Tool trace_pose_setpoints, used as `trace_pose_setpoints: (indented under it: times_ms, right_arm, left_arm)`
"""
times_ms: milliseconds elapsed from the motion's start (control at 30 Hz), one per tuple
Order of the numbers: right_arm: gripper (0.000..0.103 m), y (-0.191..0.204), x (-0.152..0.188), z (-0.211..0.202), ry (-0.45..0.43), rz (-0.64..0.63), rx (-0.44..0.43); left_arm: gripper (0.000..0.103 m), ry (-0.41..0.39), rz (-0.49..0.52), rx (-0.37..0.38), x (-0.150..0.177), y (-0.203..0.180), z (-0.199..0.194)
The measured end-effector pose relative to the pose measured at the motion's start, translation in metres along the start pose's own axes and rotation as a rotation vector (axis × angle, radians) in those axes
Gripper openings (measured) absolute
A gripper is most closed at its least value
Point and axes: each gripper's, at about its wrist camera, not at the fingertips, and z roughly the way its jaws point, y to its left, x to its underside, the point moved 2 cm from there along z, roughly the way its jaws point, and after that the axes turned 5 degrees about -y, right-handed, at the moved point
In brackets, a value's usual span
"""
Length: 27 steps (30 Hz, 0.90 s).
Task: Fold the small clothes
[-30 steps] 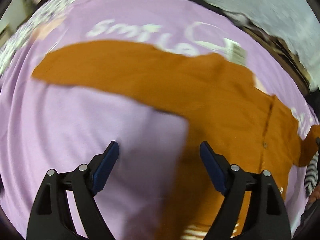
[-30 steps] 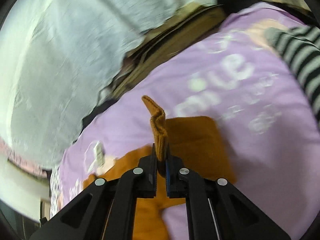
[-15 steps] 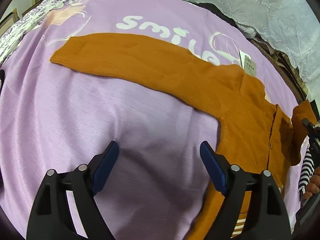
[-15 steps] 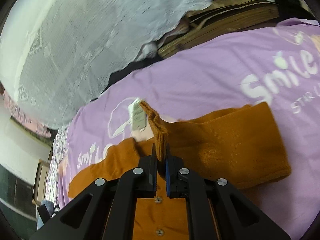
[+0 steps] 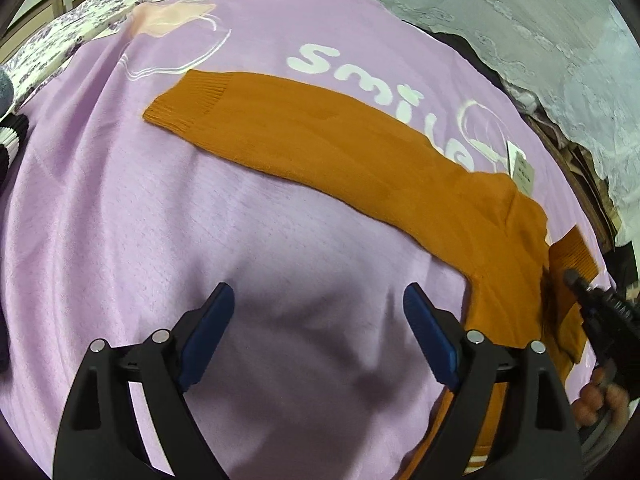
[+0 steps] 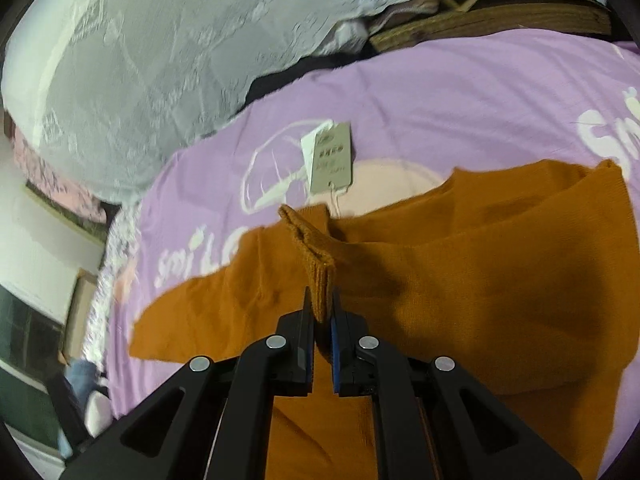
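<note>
Orange knit cardigan [image 5: 400,168] lies spread on a lilac blanket [image 5: 180,240], one sleeve stretched toward ten o'clock in the left view; a second ago the right gripper [image 6: 321,320] held the other sleeve's cuff [image 6: 316,264] away from the body, and now that sleeve is carried across the chest, so the first fold looks nearly laid; its jaws are just starting to part, cuff still between them; the left gripper [image 5: 316,344] hangs wide and empty, opening further, over bare blanket; a paper tag [image 6: 330,158] rests at twelve o'clock; white lace fabric [image 6: 160,60] and stacked wooden boards [image 6: 520,12] border the bed.
</note>
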Motion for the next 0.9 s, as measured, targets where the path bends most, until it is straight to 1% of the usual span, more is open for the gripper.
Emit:
trace_pose_setpoints:
  times_ms: [33, 67, 100, 133, 167, 200, 233, 300, 333, 400, 433, 467, 500, 533, 567, 600, 667, 733, 767, 800, 833, 900]
  right_arm:
    - [0.011, 0.001, 0.005, 0.008, 0.032, -0.022, 0.012]
    - [0.018, 0.000, 0.009, 0.015, 0.066, -0.037, 0.022]
    - [0.031, 0.001, 0.017, 0.025, 0.121, -0.063, 0.030]
    - [0.033, 0.002, 0.022, 0.026, 0.128, -0.088, 0.026]
    - [0.034, 0.003, 0.023, 0.024, 0.118, -0.104, 0.026]
    - [0.040, 0.006, 0.024, 0.018, 0.112, -0.124, 0.014]
    - [0.042, 0.008, 0.023, 0.011, 0.105, -0.125, -0.012]
    - [0.044, 0.008, 0.020, -0.011, 0.041, -0.118, -0.078]
    - [0.045, 0.009, 0.018, -0.022, 0.001, -0.132, -0.091]
    - [0.051, 0.007, 0.016, -0.033, -0.047, -0.163, -0.083]
    - [0.052, 0.003, 0.017, -0.032, -0.047, -0.169, -0.074]
    - [0.055, 0.000, 0.019, -0.027, -0.026, -0.167, -0.057]
    - [0.055, -0.006, 0.022, -0.013, 0.034, -0.156, -0.019]
    - [0.056, -0.013, 0.029, 0.004, 0.121, -0.141, 0.018]
    - [0.056, -0.017, 0.033, 0.009, 0.122, -0.144, 0.020]
    - [0.056, -0.015, 0.034, 0.007, 0.095, -0.156, 0.012]
    - [0.057, -0.014, 0.033, 0.003, 0.103, -0.159, 0.013]
    - [0.057, -0.015, 0.028, -0.006, 0.078, -0.131, -0.014]
    - [0.057, -0.016, 0.025, -0.010, 0.065, -0.122, -0.017]
    - [0.057, -0.018, 0.021, -0.017, 0.043, -0.113, -0.019]
    - [0.057, -0.018, 0.020, -0.023, 0.027, -0.109, -0.022]
    - [0.057, -0.024, 0.016, -0.034, 0.008, -0.103, -0.026]
  left_arm:
    - [0.086, 0.001, -0.005, -0.001, -0.001, 0.000, 0.001]
    - [0.086, 0.002, -0.011, -0.002, -0.003, 0.000, 0.003]
    - [0.088, 0.004, -0.021, 0.000, -0.006, -0.001, 0.004]
    - [0.088, 0.007, -0.030, 0.003, -0.008, -0.001, 0.006]
    - [0.088, 0.009, -0.042, 0.009, -0.011, -0.001, 0.007]
    - [0.088, 0.014, -0.059, 0.020, -0.015, 0.000, 0.009]
    - [0.088, 0.018, -0.074, 0.030, -0.018, 0.001, 0.011]
    - [0.088, 0.021, -0.118, 0.062, -0.028, 0.006, 0.013]
    - [0.088, 0.017, -0.142, 0.075, -0.032, 0.010, 0.014]
    - [0.088, -0.002, -0.210, 0.089, -0.044, 0.023, 0.016]
    - [0.088, -0.014, -0.251, 0.090, -0.049, 0.032, 0.018]
    - [0.088, -0.024, -0.295, 0.096, -0.054, 0.041, 0.020]
    - [0.087, -0.034, -0.354, 0.103, -0.061, 0.053, 0.024]
    - [0.082, -0.036, -0.414, 0.100, -0.066, 0.065, 0.030]
    - [0.079, -0.034, -0.484, 0.105, -0.071, 0.079, 0.037]
    - [0.075, -0.039, -0.523, 0.119, -0.074, 0.085, 0.039]
    - [0.064, -0.060, -0.588, 0.139, -0.080, 0.095, 0.039]
    - [0.031, -0.058, -0.580, 0.142, -0.085, 0.097, 0.041]
    - [0.022, -0.050, -0.572, 0.150, -0.086, 0.096, 0.043]
    - [0.009, -0.044, -0.567, 0.163, -0.086, 0.095, 0.044]
    - [0.006, -0.040, -0.559, 0.170, -0.086, 0.094, 0.043]
    - [0.005, -0.060, -0.516, 0.153, -0.085, 0.088, 0.037]
